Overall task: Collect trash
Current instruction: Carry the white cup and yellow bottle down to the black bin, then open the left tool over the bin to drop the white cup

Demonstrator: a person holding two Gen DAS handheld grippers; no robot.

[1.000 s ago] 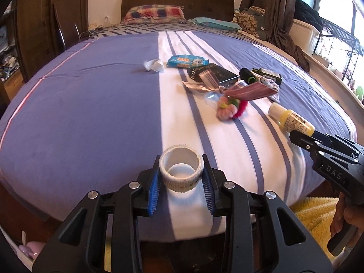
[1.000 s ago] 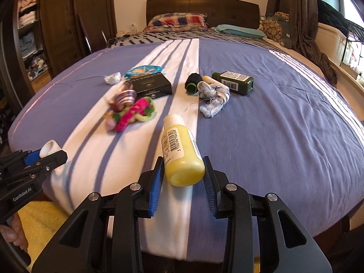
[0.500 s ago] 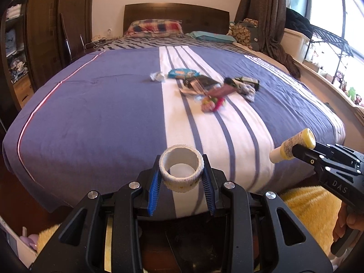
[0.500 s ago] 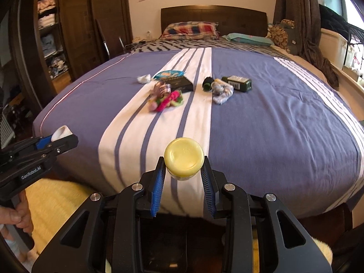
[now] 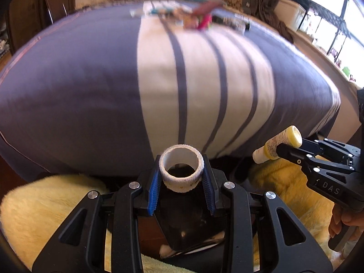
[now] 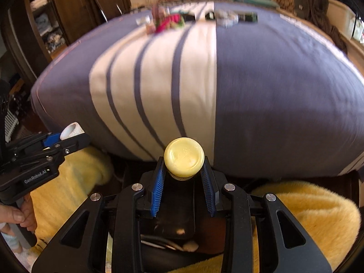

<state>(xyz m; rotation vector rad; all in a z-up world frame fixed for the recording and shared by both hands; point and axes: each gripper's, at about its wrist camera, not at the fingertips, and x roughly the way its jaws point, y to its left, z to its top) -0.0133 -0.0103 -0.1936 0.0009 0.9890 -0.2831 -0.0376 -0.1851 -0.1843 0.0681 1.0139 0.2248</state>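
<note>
My left gripper (image 5: 180,167) is shut on a white tape roll (image 5: 180,177), whose open ring faces the camera. My right gripper (image 6: 184,167) is shut on a small yellow bottle (image 6: 184,159), its base toward the lens. Each shows in the other's view: the right gripper (image 5: 292,145) with the bottle (image 5: 276,146) at the right, the left gripper (image 6: 70,136) with the roll (image 6: 71,130) at the left. Both hang past the foot of the bed, over a dark open container (image 5: 188,223) (image 6: 177,207) on the floor. More litter (image 6: 169,21) lies blurred far up the bed.
The bed (image 5: 91,79) with its purple and white striped cover fills the upper half of both views. A fluffy yellow rug (image 5: 45,207) (image 6: 307,216) flanks the dark container. A wardrobe (image 6: 68,11) stands at the left and a window ledge (image 5: 329,34) at the right.
Both grippers have drawn back off the bed and sunk, tilting downward, with the roll and the bottle still in them. The dark container and the rug have come into view below.
</note>
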